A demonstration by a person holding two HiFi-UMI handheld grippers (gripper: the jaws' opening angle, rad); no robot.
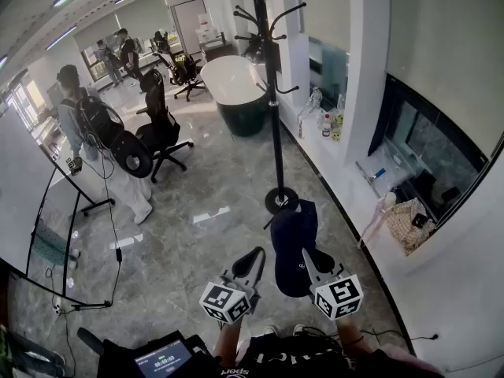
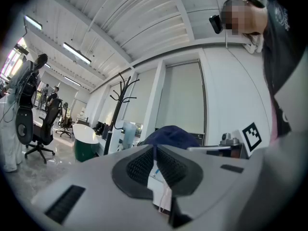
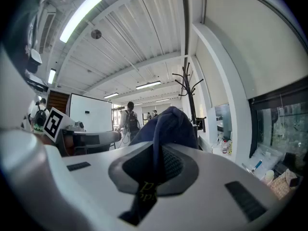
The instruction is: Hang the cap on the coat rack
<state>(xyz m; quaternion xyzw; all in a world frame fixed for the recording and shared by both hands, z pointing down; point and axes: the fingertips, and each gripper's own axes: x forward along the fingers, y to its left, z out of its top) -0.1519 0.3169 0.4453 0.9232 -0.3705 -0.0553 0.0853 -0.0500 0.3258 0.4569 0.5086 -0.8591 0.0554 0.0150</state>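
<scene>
A tub (image 1: 234, 83) stands at the floor's (image 1: 213, 179) far end, a black chair (image 1: 161, 130) beside a person (image 1: 72, 124) with a backpack (image 1: 101, 120). Bottles (image 1: 326, 124) and a woven bag (image 1: 404, 223) sit on the ledge (image 1: 340, 162).

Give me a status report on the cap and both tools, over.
Left tool and right tool both shut on cap. Cap not yet hung. Coat rack ahead, nothing standing between.

Coat rack (image 1: 275, 116) top cropped, cap (image 1: 293, 242) rim partly hidden
</scene>
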